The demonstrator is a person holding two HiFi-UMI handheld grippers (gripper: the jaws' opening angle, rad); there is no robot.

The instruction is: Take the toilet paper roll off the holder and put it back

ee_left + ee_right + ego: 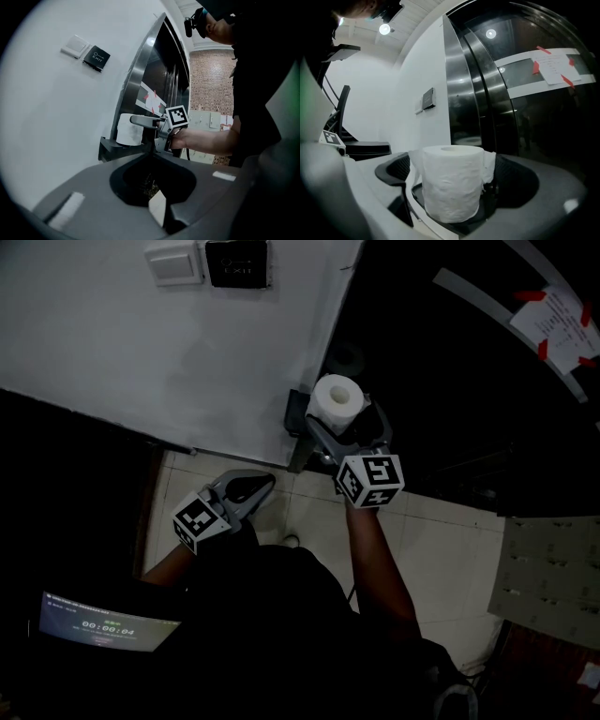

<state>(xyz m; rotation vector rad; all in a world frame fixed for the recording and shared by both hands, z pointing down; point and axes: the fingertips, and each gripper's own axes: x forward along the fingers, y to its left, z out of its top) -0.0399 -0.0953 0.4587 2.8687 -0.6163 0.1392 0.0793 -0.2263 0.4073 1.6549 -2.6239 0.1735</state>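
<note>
Right gripper view. Q: Where is the toilet paper roll [451, 187]?
A: Upright on the holder [298, 416], between jaws of the spread right hand-held gripper [459, 176]; toppling is risked if its 3 o'clock flap [489, 164] is snagged.

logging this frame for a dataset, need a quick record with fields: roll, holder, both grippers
toilet paper roll: upright on the holder, not gripped
holder: black, at the edge of the white wall, by the metal door frame
right gripper: open, one jaw on each side of the roll, neither pressing on it
left gripper: shut, empty, held low and away from the roll
stage: roll on the holder
</note>
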